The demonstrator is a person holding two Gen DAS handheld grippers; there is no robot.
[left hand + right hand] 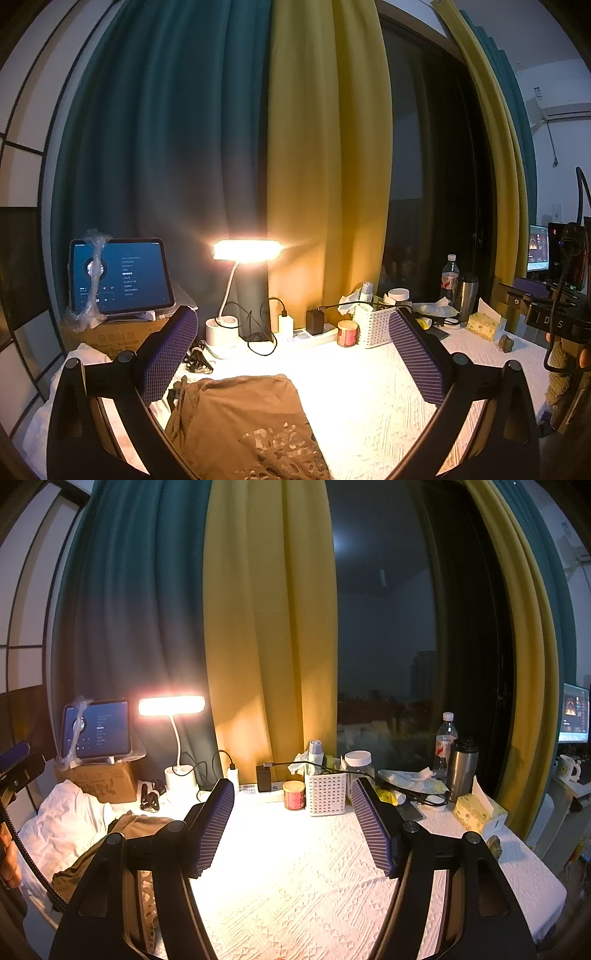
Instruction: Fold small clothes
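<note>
A brown cloth garment with a pale pattern (243,424) lies on the white bumpy table cover (369,398), close to the near edge on the left side. In the left wrist view it sits right under and between the two purple padded fingers (168,354) of the left gripper (291,354). It looks like a neat, flat shape with straight edges, so I think some folding is already done. I cannot tell whether it is fully folded, because its near end runs out of the picture.

The left gripper is spread wide with nothing in it. It hangs over the garment and does not pinch it.

The right gripper (295,823) is spread wide too, with nothing between its fingers. It hangs over a bare part of the table cover, to the right of the garment. From its own camera the brown garment (122,834) shows at the left, partly hidden behind one finger.

A rumpled white cloth (62,823) lies at the far left (maybe it is the next thing to fold, but I am only guessing).

What is left, I think: finish or check the brown garment, then fold any other small clothes. A lit white desk lamp (245,251) shines at the back of the table.
</note>
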